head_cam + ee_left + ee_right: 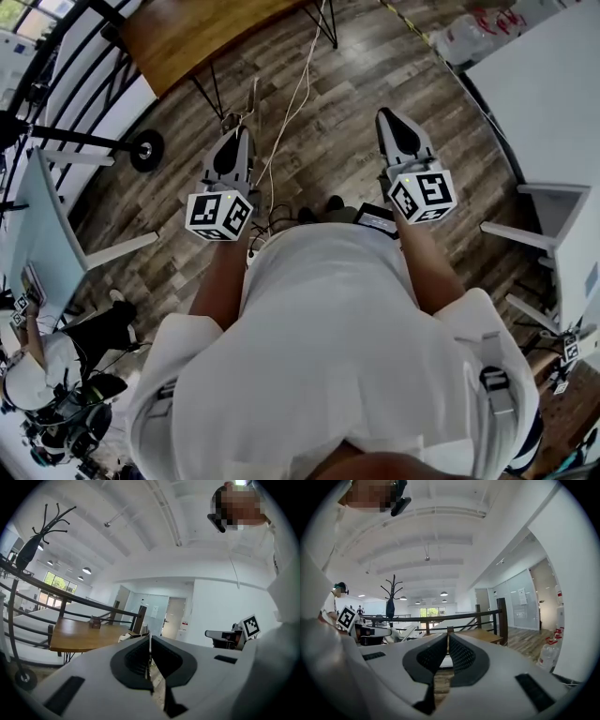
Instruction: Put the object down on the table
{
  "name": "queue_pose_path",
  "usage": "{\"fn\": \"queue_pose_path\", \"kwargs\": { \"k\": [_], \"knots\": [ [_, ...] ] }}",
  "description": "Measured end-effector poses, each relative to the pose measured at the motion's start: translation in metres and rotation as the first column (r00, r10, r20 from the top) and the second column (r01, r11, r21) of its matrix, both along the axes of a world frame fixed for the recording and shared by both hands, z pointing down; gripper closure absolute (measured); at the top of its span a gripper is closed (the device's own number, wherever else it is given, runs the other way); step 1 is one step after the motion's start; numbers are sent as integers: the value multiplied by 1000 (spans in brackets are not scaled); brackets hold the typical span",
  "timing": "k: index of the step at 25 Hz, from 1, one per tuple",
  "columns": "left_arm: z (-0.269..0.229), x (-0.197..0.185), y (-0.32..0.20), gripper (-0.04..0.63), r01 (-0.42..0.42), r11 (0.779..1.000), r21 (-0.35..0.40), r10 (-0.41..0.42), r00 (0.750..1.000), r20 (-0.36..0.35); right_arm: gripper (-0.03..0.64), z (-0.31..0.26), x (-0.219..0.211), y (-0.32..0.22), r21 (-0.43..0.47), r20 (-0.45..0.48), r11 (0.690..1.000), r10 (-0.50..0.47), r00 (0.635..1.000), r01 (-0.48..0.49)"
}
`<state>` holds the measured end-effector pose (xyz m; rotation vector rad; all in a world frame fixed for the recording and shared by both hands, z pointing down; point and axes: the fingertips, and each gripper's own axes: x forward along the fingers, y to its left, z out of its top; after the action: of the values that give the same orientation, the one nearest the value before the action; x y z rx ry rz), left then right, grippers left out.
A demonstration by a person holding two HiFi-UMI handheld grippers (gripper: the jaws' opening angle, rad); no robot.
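With your left claw (239,133) and right claw (388,115) both pressed together on nothing, any set-down at the upper-left bench (187,33) risks delivering nothing.

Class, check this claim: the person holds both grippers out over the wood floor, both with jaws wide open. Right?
Wrong on the jaws. The left gripper and right gripper are over the wood floor, but both are shut and empty; each gripper view shows its jaws together.

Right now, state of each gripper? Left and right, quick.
Left gripper: closed, holding nothing.
Right gripper: closed, holding nothing.
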<state>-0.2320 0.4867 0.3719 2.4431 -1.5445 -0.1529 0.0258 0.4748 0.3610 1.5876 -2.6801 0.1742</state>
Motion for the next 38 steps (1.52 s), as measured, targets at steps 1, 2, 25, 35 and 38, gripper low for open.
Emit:
{"fn": "queue_pose_path", "kwargs": {
  "k": [1,2,25,35,38],
  "knots": [
    [2,-2,2,578,-2,1000,-5,2,1000,-1,591,1,-2,2,0,7,1000,-3,1000,3],
    [3,-4,4,578,-4,1000,-10,4,1000,-3,589,1,-5,3,0,11,1000,-4,1000,4],
    [28,11,7,578,-87,995,-57,80,990,-116,589,11,7,16,-66,26,998,12,1000,-11],
    [36,38,-31,578,-93,992,-89,85,992,-94,590,32,26,-38,-97,66,995,-30,997,36],
    [39,55,-59,578,-82,992,-93,74,994,-82,590,35,42,-68,-90,89,995,-41,995,49]
  ]
}}
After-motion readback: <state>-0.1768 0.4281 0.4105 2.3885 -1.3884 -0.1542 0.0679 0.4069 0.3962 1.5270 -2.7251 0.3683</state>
